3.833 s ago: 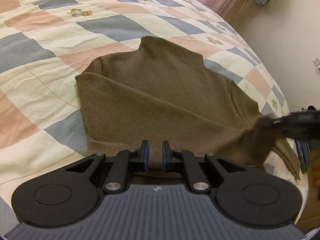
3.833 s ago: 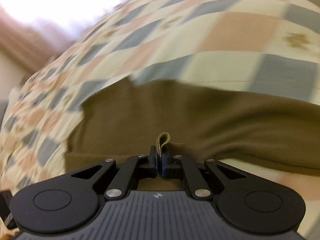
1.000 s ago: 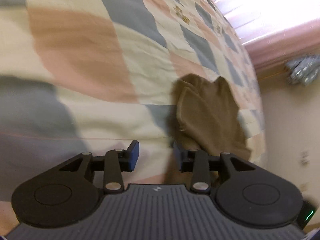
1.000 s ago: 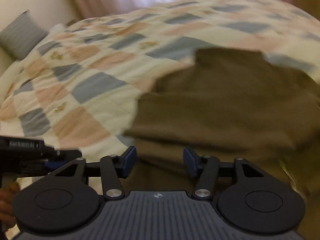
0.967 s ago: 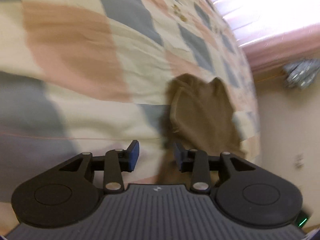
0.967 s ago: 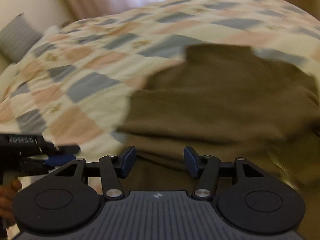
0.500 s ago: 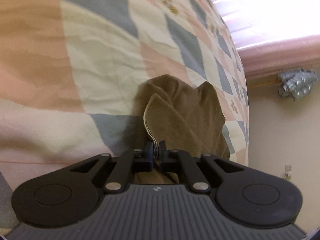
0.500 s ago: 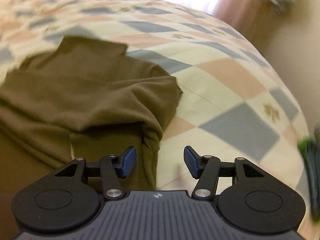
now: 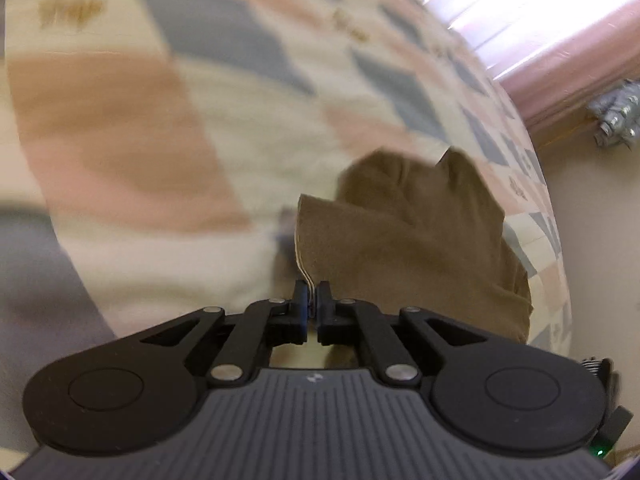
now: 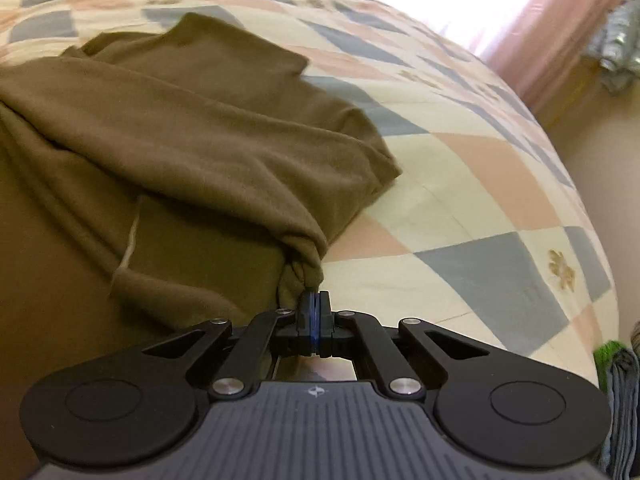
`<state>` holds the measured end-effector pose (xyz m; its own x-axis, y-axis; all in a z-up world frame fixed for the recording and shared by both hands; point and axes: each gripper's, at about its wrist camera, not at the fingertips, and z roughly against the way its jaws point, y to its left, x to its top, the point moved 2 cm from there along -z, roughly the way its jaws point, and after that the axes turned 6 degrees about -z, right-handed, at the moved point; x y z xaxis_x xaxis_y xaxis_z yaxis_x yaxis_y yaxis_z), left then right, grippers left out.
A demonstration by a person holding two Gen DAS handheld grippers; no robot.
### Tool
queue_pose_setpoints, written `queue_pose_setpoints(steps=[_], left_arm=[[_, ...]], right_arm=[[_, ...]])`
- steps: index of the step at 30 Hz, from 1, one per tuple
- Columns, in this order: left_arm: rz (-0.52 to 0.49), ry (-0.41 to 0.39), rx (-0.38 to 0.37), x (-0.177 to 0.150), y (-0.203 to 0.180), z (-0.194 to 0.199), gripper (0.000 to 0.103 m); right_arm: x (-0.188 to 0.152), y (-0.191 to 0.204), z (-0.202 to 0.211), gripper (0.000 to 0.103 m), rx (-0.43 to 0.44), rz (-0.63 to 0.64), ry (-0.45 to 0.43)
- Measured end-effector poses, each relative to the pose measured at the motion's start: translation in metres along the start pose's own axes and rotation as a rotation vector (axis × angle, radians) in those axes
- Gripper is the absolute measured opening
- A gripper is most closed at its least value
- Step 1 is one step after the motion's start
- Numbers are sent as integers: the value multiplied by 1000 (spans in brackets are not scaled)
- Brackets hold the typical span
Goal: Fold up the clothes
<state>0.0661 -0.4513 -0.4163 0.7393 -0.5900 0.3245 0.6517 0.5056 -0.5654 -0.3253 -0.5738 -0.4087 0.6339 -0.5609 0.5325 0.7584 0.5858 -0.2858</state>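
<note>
Home bedroom: patchwork quilt [image 10: 472,168] over a bed, pink curtains [image 10: 560,28].

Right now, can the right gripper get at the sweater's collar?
Probably not: the right gripper is shut on bunched fabric at the brown sweater's near edge, and the collar lies at the far end.

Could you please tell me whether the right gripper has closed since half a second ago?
Yes. The right gripper, previously open beside the brown sweater on the quilt, is now shut on its bunched edge.
</note>
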Motion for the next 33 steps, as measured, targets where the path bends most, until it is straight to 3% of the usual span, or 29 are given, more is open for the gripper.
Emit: queue_pose_setpoints(steps=[2,3,4,5,8,10,11,12,15,18,21,23,24,27,28,31,33], left_arm=[[53,0,-32,0,3,-2,10],[88,1,-54,1,5,-3,25],[137,5,-76,0,9,-6,33],[176,9,-87,-1,12,-8,33],[225,21,-101,-2,16,-14,29],[231,27,-115,-2,16,-17,6],[221,25,-118,-2,15,-15,0],[202,12,-118,-2,13,-12,0],[76,-85,-124,-1,-2,18,0],[10,-87,-107,-9,-8,38,0],[-30,-2,-33,-23,-1,29,1],[17,38,-44,-27,7,22,1],[39,37,-53,-25,8,20,4],[108,-17,-100,-14,13,24,32],[133,-36,-115,-10,15,24,38],[202,-31,-147,5,25,11,48],[243,-5,-138,11,33,-6,49]], right_arm=[[5,-1,4,0,10,-4,-9],[8,-2,8,3,7,-13,-24],[11,-4,11,12,3,-21,-38],[14,-4,14,16,1,-26,-51],[20,2,15,25,7,2,-63],[20,11,9,25,-9,61,-53],[20,15,5,25,-32,92,-50],[20,18,2,24,-44,119,-49],[20,25,-1,6,-24,180,-60],[15,22,3,5,-21,204,-70],[8,18,4,5,-4,201,-38],[8,16,1,16,14,186,9],[10,12,2,23,37,146,21],[23,-17,8,39,126,-80,20],[28,-29,10,45,157,-174,15],[40,-68,6,51,239,-463,10],[43,-90,-7,52,279,-637,22]])
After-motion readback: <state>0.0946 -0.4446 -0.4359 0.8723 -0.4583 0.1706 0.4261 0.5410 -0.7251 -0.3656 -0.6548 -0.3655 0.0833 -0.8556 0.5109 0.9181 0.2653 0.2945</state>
